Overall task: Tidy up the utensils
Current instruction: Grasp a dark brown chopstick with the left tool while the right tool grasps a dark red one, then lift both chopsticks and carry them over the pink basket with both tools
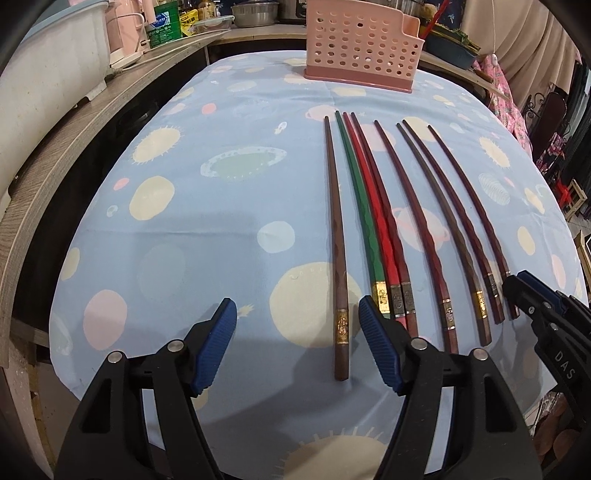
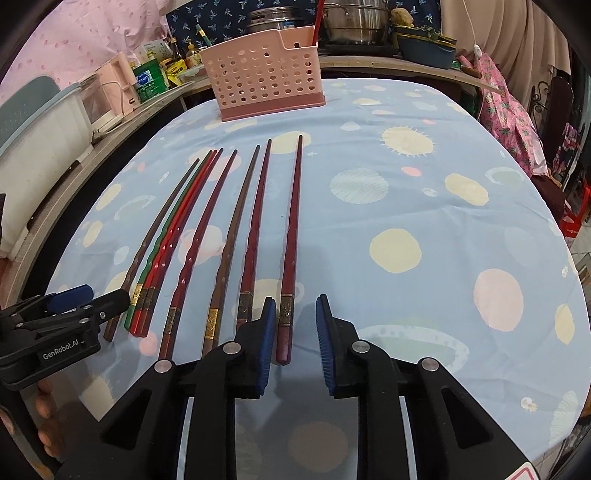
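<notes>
On the near side of the pink holder (image 1: 364,48), eight chopsticks lie in a row on the blue planet-print tablecloth (image 1: 221,221), thin tips toward the holder, banded butt ends toward the grippers. Left gripper (image 1: 297,345): jaws spread wide, holding nothing; the brown chopstick (image 1: 337,251), the one at the left end of the row, lies between the two blue pads with its butt end in the gap, nearer the right pad, contact not evident. Just to its right lie the green chopstick (image 1: 360,218) and a red chopstick (image 1: 373,221), side by side and touching. Right gripper (image 2: 293,343): jaws apart, holding nothing; the dark red chopstick (image 2: 291,251) at the right end of the row runs into the gap and sits close against the left pad, whether touching cannot be told. The left wrist view alone shows the brown chopstick's full length and the right gripper only as a dark edge by the row's right end. The right wrist view alone shows the holder's (image 2: 264,79) open top with its divider and a red stick standing in the rear compartment, plus the left gripper's side, its jaw gap hidden there. A steel pot (image 2: 356,22) stands behind the holder.
</notes>
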The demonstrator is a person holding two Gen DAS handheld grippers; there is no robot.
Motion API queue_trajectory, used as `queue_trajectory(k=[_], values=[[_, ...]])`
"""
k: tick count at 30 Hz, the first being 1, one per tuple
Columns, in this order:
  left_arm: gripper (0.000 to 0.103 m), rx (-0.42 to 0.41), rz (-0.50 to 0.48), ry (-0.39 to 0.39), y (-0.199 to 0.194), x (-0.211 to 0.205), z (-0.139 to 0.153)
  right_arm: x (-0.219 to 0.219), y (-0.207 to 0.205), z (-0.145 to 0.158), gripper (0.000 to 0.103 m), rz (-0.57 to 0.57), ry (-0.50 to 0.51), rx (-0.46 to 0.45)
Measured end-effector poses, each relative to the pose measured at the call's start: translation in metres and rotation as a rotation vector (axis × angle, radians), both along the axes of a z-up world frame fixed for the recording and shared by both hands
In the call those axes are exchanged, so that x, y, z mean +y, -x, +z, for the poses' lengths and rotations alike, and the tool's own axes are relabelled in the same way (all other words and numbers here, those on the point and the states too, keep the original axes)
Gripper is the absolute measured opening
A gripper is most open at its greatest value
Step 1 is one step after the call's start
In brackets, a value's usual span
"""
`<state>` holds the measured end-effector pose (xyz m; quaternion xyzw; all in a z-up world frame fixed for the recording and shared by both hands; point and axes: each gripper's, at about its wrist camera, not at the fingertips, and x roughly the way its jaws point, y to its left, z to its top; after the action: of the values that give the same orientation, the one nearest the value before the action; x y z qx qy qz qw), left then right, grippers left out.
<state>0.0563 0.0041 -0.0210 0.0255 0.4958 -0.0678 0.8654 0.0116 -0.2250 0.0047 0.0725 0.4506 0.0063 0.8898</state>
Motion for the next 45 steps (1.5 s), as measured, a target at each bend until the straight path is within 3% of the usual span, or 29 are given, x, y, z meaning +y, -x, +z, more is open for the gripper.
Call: queue_trajectory(k=[8,13,19,23,31,45], values=[[0.065,-0.009,-0.003,-0.004,0.002,0.0,-0.001,0.0,0.001,0.0,0.02,-0.001,0.006,-0.003],[0.057,-0.012,-0.006,-0.001,0.005,0.004,0.0,-0.001,0.001,0.0,0.017,-0.004,0.009,-0.002],[0.035,-0.022,-0.001,-0.001,0.01,0.012,0.001,-0.005,0.002,0.0,0.01,-0.013,0.005,0.0],[0.012,-0.016,0.007,0.015,0.009,0.019,0.003,-0.007,0.002,0.0,0.007,-0.014,0.004,0.002],[0.008,-0.01,0.003,0.051,0.007,0.023,0.011,-0.018,0.004,0.007,0.007,-0.037,-0.005,-0.006],[0.007,-0.095,0.023,0.108,-0.01,0.029,0.067,-0.047,-0.003,0.069,0.007,-0.086,-0.054,-0.128]])
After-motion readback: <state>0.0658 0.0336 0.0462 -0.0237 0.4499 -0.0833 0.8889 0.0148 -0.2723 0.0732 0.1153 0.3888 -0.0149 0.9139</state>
